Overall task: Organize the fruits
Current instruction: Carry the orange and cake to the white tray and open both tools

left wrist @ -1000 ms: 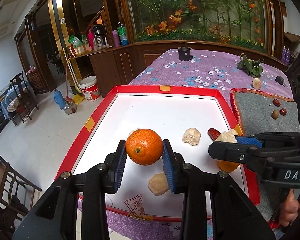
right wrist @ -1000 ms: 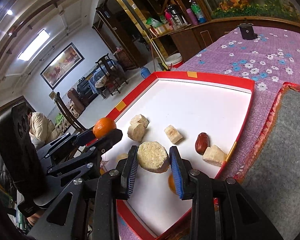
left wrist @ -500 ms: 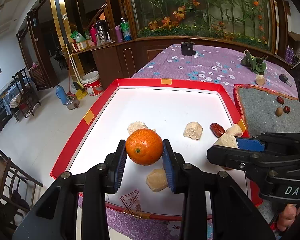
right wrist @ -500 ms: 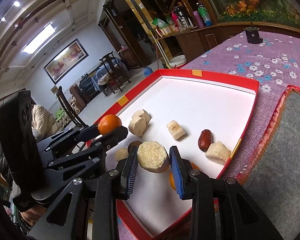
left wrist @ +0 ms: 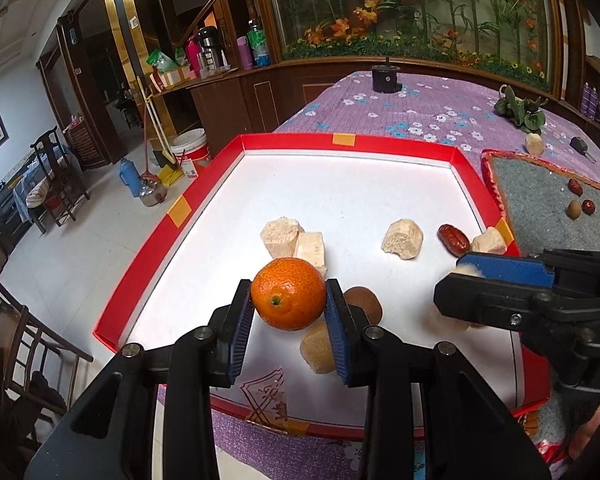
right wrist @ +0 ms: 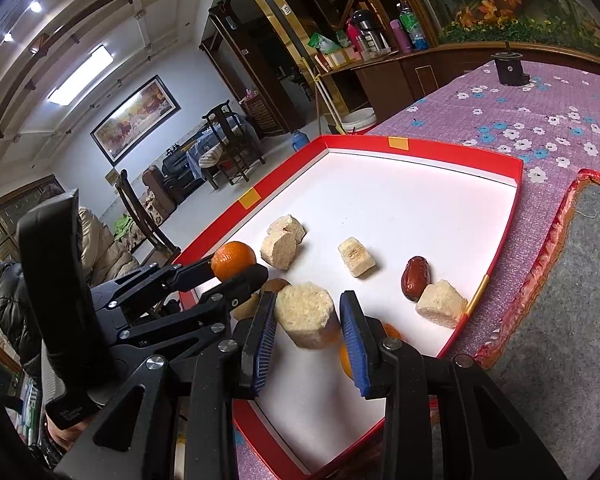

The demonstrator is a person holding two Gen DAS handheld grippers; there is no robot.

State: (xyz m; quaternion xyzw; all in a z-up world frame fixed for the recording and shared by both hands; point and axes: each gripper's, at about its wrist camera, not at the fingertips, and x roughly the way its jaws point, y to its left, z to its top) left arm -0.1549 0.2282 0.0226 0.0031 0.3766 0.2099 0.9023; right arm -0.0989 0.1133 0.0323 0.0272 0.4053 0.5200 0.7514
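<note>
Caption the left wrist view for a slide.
Left gripper holds an orange above the red-rimmed tray of fruit pieces.

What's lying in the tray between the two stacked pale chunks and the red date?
One pale chunk lies on the white floor between the pair and the date; both views show it.

A home's living room: carved wooden chairs (right wrist: 228,140) and framed painting (right wrist: 134,118) far left, flasks on a wooden sideboard (left wrist: 220,80), flowered purple tablecloth (left wrist: 420,108) near right.
</note>
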